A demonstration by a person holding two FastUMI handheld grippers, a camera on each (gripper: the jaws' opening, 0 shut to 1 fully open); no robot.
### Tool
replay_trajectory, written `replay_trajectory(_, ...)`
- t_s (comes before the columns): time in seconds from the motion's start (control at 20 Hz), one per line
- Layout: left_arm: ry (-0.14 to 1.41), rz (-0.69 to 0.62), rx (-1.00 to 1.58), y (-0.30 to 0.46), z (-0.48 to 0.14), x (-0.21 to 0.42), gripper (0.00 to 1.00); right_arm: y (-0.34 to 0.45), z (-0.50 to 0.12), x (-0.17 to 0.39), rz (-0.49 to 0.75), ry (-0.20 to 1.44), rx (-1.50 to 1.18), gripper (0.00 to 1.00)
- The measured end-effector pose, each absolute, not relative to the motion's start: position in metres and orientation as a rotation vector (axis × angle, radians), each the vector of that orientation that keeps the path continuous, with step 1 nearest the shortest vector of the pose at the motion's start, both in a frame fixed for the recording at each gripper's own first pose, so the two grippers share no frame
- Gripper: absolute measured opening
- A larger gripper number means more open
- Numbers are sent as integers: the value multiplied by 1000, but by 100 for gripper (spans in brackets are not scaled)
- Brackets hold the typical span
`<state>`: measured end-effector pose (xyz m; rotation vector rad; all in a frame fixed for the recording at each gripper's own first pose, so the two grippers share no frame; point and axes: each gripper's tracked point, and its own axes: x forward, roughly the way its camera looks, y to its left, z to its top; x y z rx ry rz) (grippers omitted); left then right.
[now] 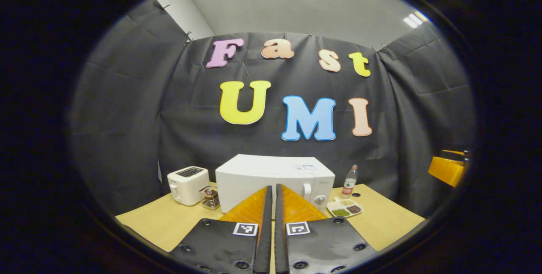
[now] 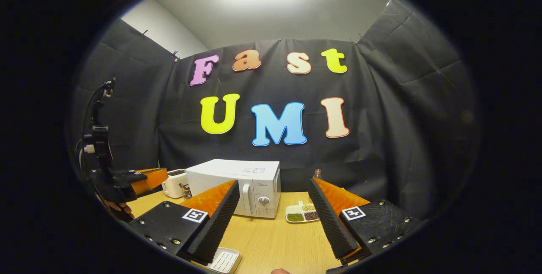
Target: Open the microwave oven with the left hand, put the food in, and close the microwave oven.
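Left gripper held level, fingers pressed together on nothing, aimed at the microwave on the table, door seemingly closed, long side across. Right gripper hovers spread wide.

The microwave oven has a smooth white glossy casing, the worktop looks like matt pale wood, and the tongs' pads are ribbed black foam.
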<state>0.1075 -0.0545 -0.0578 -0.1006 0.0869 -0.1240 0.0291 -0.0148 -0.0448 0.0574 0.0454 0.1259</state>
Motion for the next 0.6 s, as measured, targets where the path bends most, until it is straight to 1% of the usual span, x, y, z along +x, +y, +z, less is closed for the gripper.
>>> replay_trajectory(0.25, 72, -113, -74, -33, -41, 71, 10, -11, -31, 20, 114, 12, 62, 99)
replay_trajectory(0.3, 68, -111, -58, -28, -41, 66, 13, -8, -28, 19, 112, 7, 61, 99)
replay_trajectory(0.35, 60, -113, -42, -24, -37, 61, 18, -6, -25, 18, 107, 0, 60, 99)
replay_trajectory(0.4, 56, -117, -33, -21, -35, 56, 19, -2, -24, 16, 106, -2, 61, 99)
replay_trajectory(0.45, 55, -123, -34, -19, -33, 52, 35, 2, -24, 15, 107, -4, 61, 99)
replay_trajectory(0.5, 51, -129, -44, -17, -32, 49, 46, 5, -21, 14, 105, -8, 59, 99)
replay_trajectory(0.6, 40, -137, -57, -13, -28, 43, 61, 13, -19, 10, 103, -14, 51, 99)
